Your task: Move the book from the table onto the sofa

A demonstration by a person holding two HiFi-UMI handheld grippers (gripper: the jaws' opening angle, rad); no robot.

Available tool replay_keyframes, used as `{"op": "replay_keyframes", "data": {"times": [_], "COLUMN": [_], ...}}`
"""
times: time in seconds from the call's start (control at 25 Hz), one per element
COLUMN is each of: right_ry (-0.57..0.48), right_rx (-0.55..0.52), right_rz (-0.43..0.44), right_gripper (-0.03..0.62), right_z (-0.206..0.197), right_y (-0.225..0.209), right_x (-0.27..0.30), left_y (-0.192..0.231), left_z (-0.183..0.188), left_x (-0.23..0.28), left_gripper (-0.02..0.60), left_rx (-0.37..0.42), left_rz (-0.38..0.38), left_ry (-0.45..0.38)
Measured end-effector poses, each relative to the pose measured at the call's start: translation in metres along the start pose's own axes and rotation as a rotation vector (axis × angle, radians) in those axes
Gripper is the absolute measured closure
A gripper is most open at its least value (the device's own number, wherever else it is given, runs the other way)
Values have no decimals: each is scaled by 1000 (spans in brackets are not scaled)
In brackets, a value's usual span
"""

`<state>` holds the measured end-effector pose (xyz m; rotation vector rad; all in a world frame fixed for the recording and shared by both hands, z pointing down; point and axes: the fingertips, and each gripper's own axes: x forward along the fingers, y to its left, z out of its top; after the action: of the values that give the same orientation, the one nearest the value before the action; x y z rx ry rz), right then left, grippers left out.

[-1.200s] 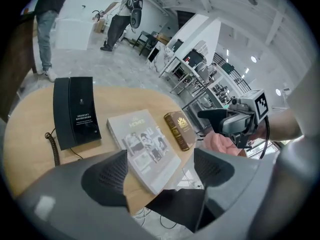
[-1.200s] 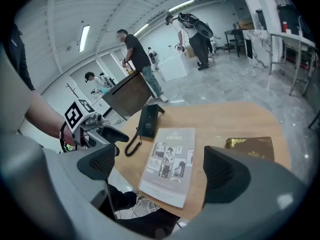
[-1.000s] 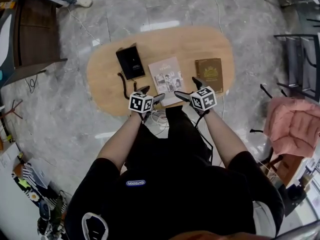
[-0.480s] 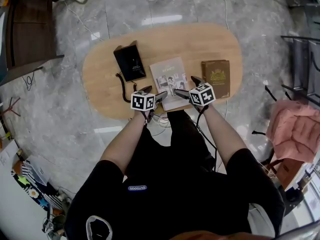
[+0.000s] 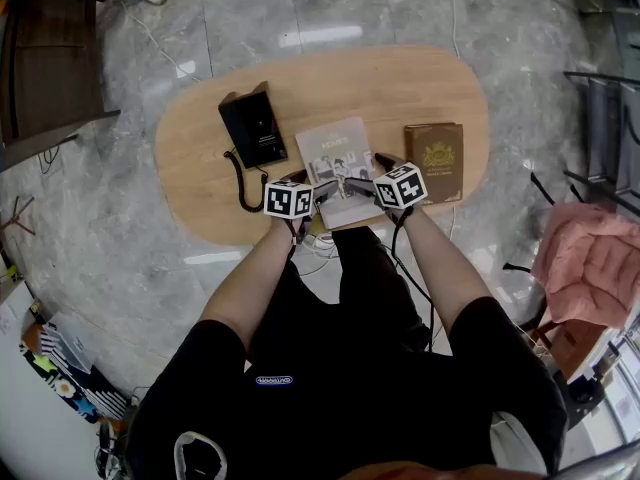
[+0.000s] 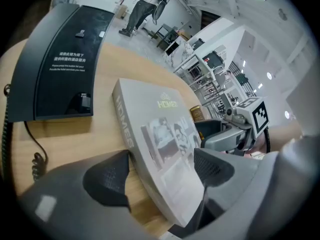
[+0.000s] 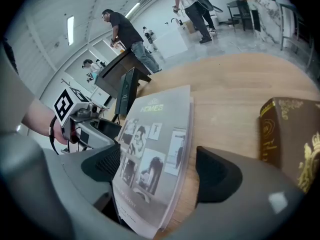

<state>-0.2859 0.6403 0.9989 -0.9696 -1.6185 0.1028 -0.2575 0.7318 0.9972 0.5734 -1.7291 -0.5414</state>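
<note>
Surface (image 5: 400, 88): an oval wooden top is standing on a grey marble floor (image 5: 120, 228).
Book (image 5: 338, 163): a grey book printed "HOMES", with photographs on its cover, is lying cover-up near the middle of the surface. Its near end is reaching toward the surface edge closest to the person.
Left gripper (image 6: 160, 171): its jaws are standing apart and are straddling the near corner on the book's spine side. One pad is sitting just beside the spine and the other is hanging over the cover. Neither pad is pressing on the book.
Right gripper (image 7: 162, 169): its jaws have just been closing, with the other near corner of the book between them. One pad is standing clear of the page edge and the other is sitting at the cover side. The gripper is not clamping the book.
Telephone (image 5: 252, 128): a black desk unit with a coiled cord is lying on the surface, on the book's left in the head view.
Brown book (image 5: 436, 160): a brown volume with gold ornament is lying on the book's right, apart from it.
Pink cloth (image 5: 590, 263): it is lying off the surface at the head view's right edge.
</note>
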Motion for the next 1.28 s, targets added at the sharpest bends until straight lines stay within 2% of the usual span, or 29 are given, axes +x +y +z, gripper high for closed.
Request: {"op": "replay_keyframes", "data": {"times": [0.08,0.2,0.28,0.48,0.64,0.92,1.16,1.28], "right_ry": [19,18,3,16,-40,-159,-275,-323], "right_rx": [14,14,14,1,-44,-29,-43,-70], "right_rz": [8,-32,-40,-52,-91,-111,-138,-152], "right_gripper": [119,226,233,256,267,283,298,299], "right_z": [-4,-7,-6,-5,8,22,52,79], "right_y": [0,-7,-10,-8,0,28,68,83], "right_x": [7,9,9,6,-9,-49,-100,-122], "left_y": [4,9,14,18,10,-20,-56,-68], "left_z": [3,6,5,3,12,38,56,76], "left_x": [-2,-4,-2,0,-12,-60,-114,-139], "left_gripper": [206,240,298,314,321,354,354,354], "left_rx": [-2,-20,-47,-78,-69,2,45,72], "left_rz": [22,44,60,35,27,16,-1,-10], "left_ry": [-9,-21,-5,42,4,-92,-150,-183]}}
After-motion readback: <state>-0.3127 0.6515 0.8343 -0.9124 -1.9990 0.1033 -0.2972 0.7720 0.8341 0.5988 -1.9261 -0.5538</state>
